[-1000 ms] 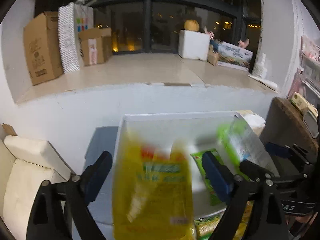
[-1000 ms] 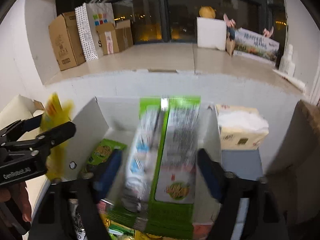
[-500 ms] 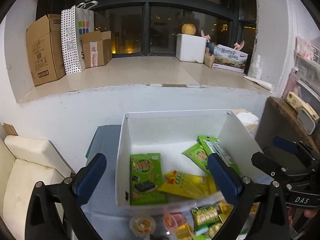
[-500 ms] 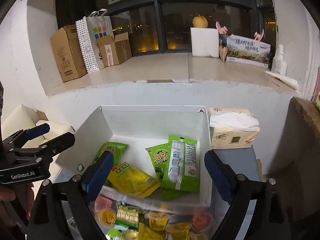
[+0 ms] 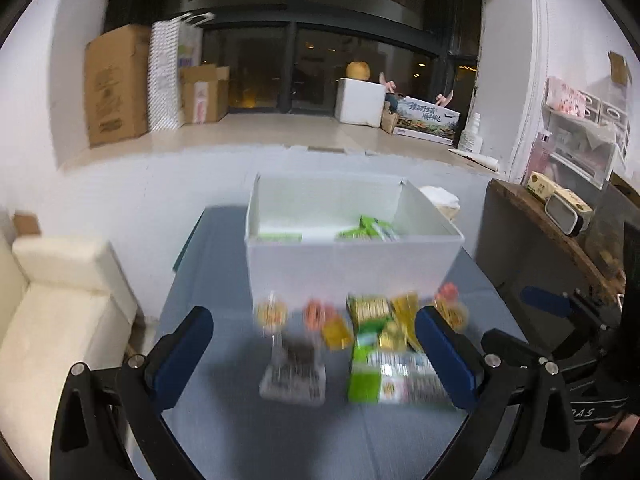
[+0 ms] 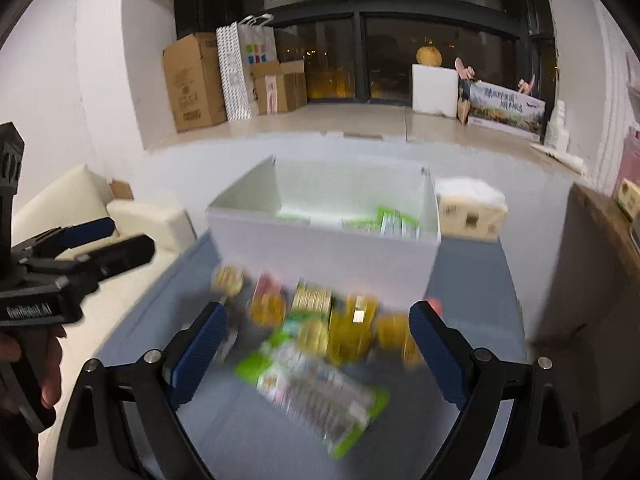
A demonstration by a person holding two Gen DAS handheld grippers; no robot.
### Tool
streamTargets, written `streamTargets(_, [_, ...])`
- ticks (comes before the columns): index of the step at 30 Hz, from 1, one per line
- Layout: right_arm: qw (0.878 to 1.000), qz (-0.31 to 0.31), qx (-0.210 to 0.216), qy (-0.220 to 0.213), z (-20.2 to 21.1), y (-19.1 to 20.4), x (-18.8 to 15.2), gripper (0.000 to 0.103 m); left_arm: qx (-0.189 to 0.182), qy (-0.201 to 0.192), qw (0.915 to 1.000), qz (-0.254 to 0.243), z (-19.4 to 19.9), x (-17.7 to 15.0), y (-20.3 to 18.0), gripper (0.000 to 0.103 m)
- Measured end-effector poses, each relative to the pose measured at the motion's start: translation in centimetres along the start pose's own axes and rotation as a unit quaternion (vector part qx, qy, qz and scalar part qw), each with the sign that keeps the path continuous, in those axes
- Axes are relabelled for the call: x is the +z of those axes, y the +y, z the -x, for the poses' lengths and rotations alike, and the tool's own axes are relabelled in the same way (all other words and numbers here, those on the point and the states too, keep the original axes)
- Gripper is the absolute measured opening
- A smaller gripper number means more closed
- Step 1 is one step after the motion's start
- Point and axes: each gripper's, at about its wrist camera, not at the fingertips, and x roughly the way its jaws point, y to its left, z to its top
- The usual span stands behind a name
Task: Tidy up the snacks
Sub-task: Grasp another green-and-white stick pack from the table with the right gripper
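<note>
A white box (image 5: 348, 268) (image 6: 324, 256) stands on the blue-grey table and holds several green snack packets (image 5: 374, 230) (image 6: 394, 220). A blurred pile of loose snacks lies in front of it: a long green-and-white pack (image 5: 394, 380) (image 6: 316, 390), yellow packets (image 6: 354, 330), jelly cups (image 5: 272, 314) and a clear pack (image 5: 294, 378). My left gripper (image 5: 312, 360) is open and empty above the pile. My right gripper (image 6: 316, 352) is open and empty, over the same pile. The left gripper also shows at the left edge of the right wrist view (image 6: 80, 252).
A tissue box (image 6: 470, 210) sits right of the white box. A cream sofa (image 5: 60, 312) stands left of the table, a dark wooden shelf (image 5: 552, 232) right. The window ledge behind carries cardboard boxes (image 5: 116, 84) and a white foam box (image 5: 360, 100).
A second ago each gripper held a snack pack over the box; both let go and the packs lie in the box. Both grippers have since pulled back toward the loose pile.
</note>
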Motion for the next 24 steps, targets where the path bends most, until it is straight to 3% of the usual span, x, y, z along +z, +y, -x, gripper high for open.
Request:
streamTargets(6, [0.999, -0.013, -0.036, 0.031, 1.0, 1.8, -5.0, 0.095, -0.002, 0.019, 0.9993, 0.032, 2.5, -5.6, 0.1, 0.103])
streamTargets(11, [0.998, -0.017, 0.0, 0.055, -1.0, 1.7, -6.5, 0.095, 0.0, 0.023, 0.9993, 0.03, 3.7, -7.1, -0.3, 0.103])
streamTargets(16, [0.995, 0.04, 0.037, 0.087, -4.4, 1.2, -7.0, 0.095, 0.002, 0.034, 0.999, 0.03, 4.0, -8.1, 0.0, 0.103])
streamTargets(22, [0.986, 0.103, 0.044, 0.125, -8.1, -0.4, -6.2, 0.095, 0.003, 0.04, 0.9987, 0.031, 3.6, -8.2, 0.1, 0.103])
streamTargets(24, [0.982, 0.108, 0.068, 0.139, -9.2, -0.8, -6.0, 0.095, 0.002, 0.042, 0.9987, 0.029, 3.3, -8.2, -0.1, 0.103])
